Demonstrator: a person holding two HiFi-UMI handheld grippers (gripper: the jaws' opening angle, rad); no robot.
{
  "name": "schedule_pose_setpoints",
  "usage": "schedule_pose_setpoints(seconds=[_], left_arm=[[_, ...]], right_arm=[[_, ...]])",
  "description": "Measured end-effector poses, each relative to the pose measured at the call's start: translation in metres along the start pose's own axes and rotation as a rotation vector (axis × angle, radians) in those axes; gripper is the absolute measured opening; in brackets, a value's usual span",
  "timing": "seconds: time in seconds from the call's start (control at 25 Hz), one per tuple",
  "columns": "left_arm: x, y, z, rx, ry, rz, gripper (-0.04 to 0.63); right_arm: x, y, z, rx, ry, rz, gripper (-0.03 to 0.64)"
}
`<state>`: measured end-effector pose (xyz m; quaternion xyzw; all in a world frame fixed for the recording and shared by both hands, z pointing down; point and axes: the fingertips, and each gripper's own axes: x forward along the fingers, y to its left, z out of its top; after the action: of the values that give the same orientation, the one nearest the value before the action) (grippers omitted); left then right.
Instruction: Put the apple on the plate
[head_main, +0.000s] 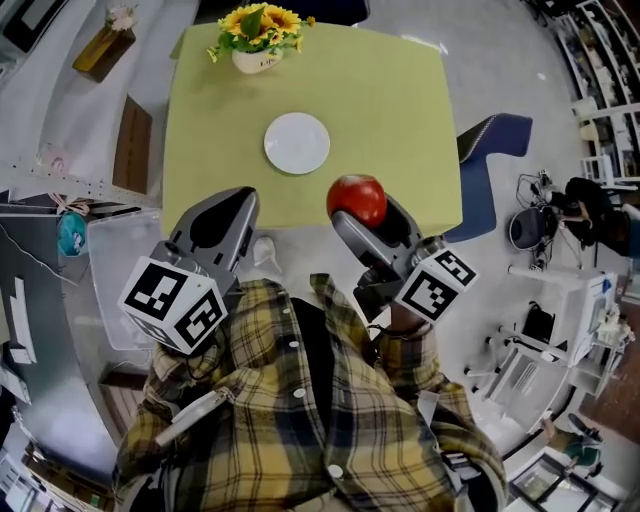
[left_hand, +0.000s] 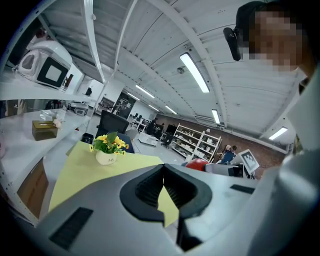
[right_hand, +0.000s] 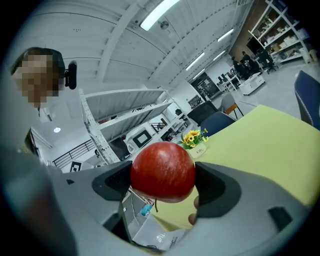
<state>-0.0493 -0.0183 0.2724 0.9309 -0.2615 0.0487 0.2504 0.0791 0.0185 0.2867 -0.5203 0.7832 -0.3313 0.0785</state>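
Observation:
A red apple is clamped between the jaws of my right gripper, held in the air over the near edge of the yellow-green table. In the right gripper view the apple fills the gap between both pads of that gripper. The empty white plate lies at the table's middle, beyond and left of the apple. My left gripper hovers at the table's near-left edge; its jaws touch at the tips and hold nothing. The left gripper view also catches the apple at its right.
A white pot of yellow flowers stands at the table's far edge. A blue chair sits off the right side. A brown board and a tissue box lie on the grey counter at left, with a clear bin below.

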Motion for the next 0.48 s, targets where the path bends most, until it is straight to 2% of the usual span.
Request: schedule_pose_setpoints(seconds=[0.24, 0.48], left_arm=[[0.015, 0.019, 0.013, 0.002, 0.004, -0.004, 0.008], [0.041, 0.026, 0.020, -0.014, 0.004, 0.015, 0.009]], right_arm=[[0.021, -0.013, 0.013, 0.007, -0.012, -0.012, 0.376], [0.036, -0.031, 0.030, 0.002, 0.019, 0.003, 0.376]])
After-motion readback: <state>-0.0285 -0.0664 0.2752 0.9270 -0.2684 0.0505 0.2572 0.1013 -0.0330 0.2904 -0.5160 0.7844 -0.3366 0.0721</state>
